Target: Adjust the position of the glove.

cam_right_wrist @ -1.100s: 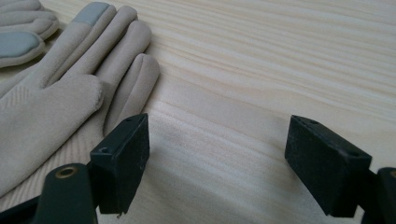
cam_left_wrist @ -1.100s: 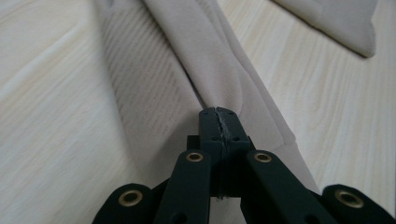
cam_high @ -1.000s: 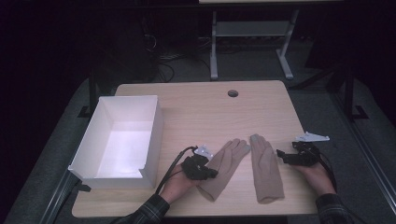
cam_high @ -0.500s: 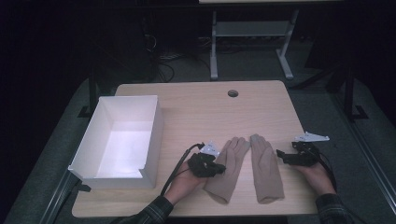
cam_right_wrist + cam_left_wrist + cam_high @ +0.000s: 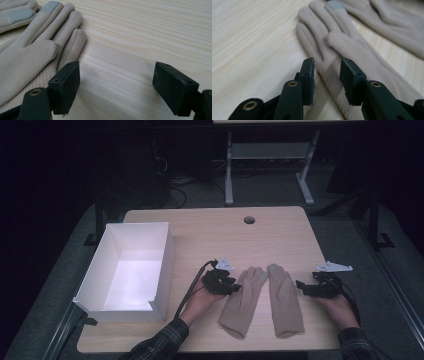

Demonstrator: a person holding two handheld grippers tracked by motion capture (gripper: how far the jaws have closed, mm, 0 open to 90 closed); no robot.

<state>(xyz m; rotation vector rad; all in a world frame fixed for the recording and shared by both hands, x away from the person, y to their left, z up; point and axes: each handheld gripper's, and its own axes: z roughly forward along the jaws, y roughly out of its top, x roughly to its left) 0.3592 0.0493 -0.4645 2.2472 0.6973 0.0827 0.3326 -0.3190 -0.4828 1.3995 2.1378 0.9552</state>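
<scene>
Sitting empty at the table's left, white box point(image 5: 131, 270); both hand-held grippers released, left jaws just opening beside gloves point(image 5: 262, 300).

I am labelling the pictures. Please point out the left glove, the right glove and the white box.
left glove point(image 5: 242, 306), high view, its palm.
right glove point(image 5: 285, 302), high view, its palm.
white box point(image 5: 165, 265), high view, its right wall.

Beige gloves point(image 5: 262, 300) w/ grey fingertip patches, white box point(image 5: 127, 270), black claws.
</scene>
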